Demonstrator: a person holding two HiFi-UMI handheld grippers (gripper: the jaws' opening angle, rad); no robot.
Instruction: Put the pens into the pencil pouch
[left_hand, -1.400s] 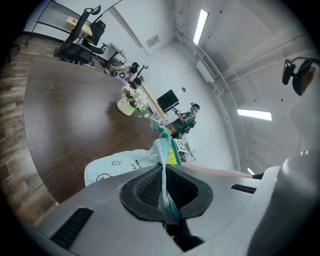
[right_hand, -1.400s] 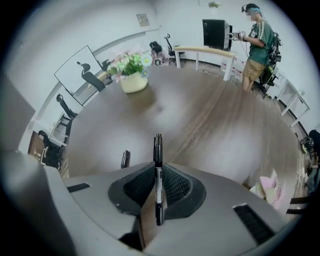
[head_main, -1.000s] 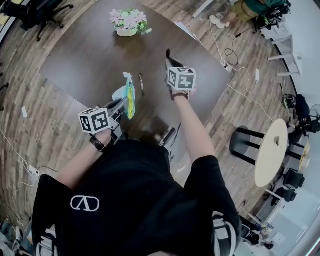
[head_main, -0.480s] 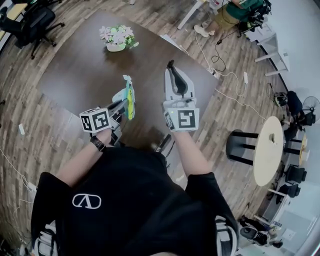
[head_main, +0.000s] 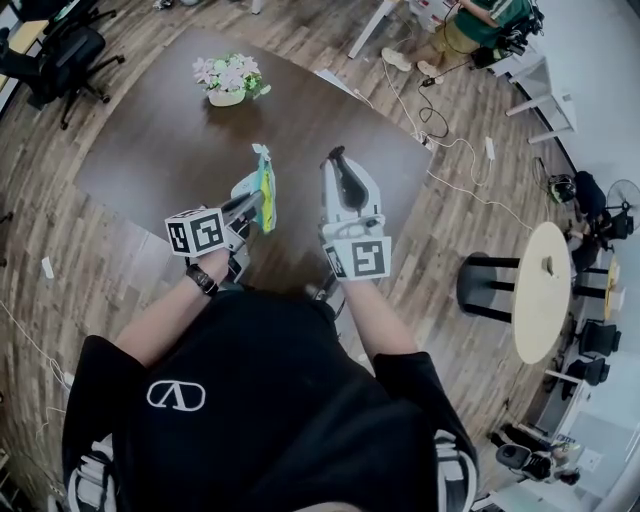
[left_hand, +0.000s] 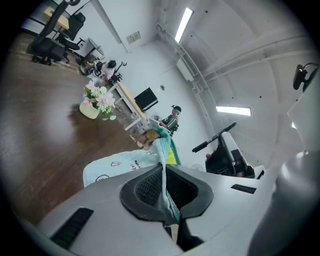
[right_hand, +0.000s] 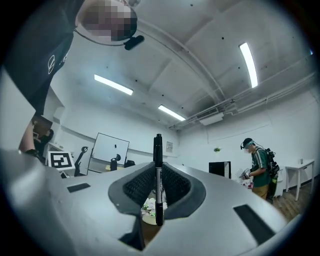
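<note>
My left gripper (head_main: 256, 204) is shut on the edge of a light blue pencil pouch (head_main: 264, 186) with a yellow-green side and holds it above the dark table (head_main: 150, 130). In the left gripper view the pouch (left_hand: 122, 164) hangs forward from the pinched edge between the jaws of the left gripper (left_hand: 165, 186). My right gripper (head_main: 336, 166) is raised beside the pouch, to its right, shut on a black pen (head_main: 335, 156). The right gripper view shows the pen (right_hand: 158, 165) standing upright in the right gripper (right_hand: 158, 192). The right gripper (left_hand: 226, 156) and pen (left_hand: 214, 138) also appear in the left gripper view.
A pot of pink and white flowers (head_main: 226, 78) stands at the table's far side. Office chairs (head_main: 60, 50) are at the far left. A round light table (head_main: 540, 292) and black stool (head_main: 485, 288) stand on the wood floor at the right, with cables (head_main: 450, 140) beyond.
The right gripper came up and back from over the table with the pen, tilting to point upward. The left gripper lifted the pouch slightly.
</note>
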